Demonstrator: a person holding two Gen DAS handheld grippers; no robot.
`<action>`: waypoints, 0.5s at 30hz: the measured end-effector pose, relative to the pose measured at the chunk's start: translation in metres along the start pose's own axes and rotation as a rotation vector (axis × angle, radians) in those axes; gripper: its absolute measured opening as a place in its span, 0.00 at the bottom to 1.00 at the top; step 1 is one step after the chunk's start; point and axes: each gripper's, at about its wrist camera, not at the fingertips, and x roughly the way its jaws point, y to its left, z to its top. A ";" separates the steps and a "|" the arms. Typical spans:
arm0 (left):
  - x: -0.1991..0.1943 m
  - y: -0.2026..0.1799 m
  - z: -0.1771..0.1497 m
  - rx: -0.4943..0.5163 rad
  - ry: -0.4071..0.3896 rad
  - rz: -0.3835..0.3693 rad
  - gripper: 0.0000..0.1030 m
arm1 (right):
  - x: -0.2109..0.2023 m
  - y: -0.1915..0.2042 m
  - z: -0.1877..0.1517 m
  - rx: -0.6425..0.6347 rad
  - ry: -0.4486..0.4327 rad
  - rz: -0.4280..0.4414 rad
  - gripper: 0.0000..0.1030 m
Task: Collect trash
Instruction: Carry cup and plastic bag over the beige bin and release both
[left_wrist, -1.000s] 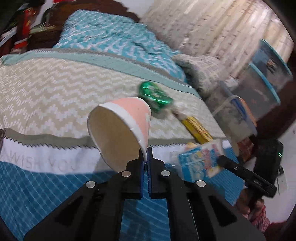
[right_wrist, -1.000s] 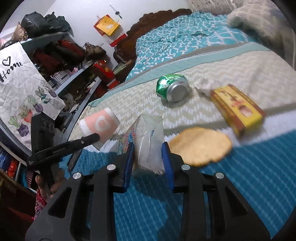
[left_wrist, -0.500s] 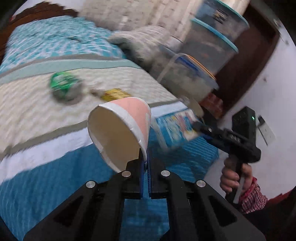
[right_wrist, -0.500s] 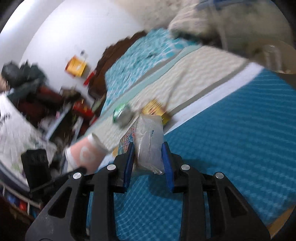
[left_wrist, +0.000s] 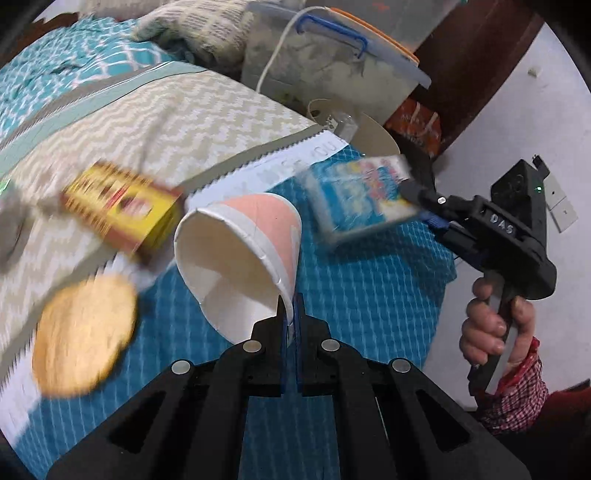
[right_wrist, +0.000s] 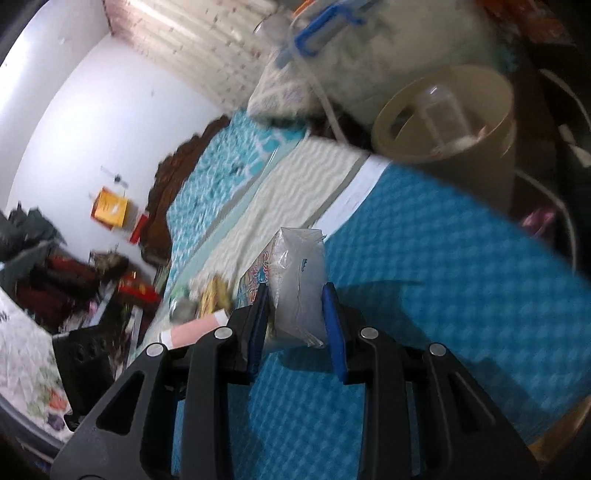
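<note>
Both of your grippers have swung away from the middle of the bed toward its corner since a second ago, so the round beige waste bin beside the bed now shows in the right wrist view, just past the blue quilted bedspread. Your left gripper has its jaws pinched nearly together on the rim of the pink and white paper cup, which hangs tilted with its open mouth toward the camera. Your right gripper holds its jaws narrow, clamped on the clear plastic packet with blue and colourful print; the left wrist view shows that same packet out over the blue bedspread, with your right hand wrapped round the black handle. On the bed behind the cup lie the yellow and red cardboard box on the beige zigzag blanket and the round tan flatbread-like disc at the seam between blanket and blue cover; both are blurred. A clear plastic bottle sits inside the bin. A clear lidded storage tub with a blue latch stands behind the bin.
</note>
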 end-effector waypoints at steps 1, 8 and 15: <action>0.006 -0.005 0.012 0.013 0.006 -0.005 0.03 | -0.004 -0.004 0.007 0.008 -0.021 -0.006 0.31; 0.053 -0.059 0.118 0.142 0.010 -0.043 0.03 | -0.031 -0.051 0.085 0.047 -0.227 -0.154 0.31; 0.136 -0.103 0.214 0.197 0.033 -0.027 0.03 | -0.021 -0.088 0.139 0.011 -0.257 -0.333 0.33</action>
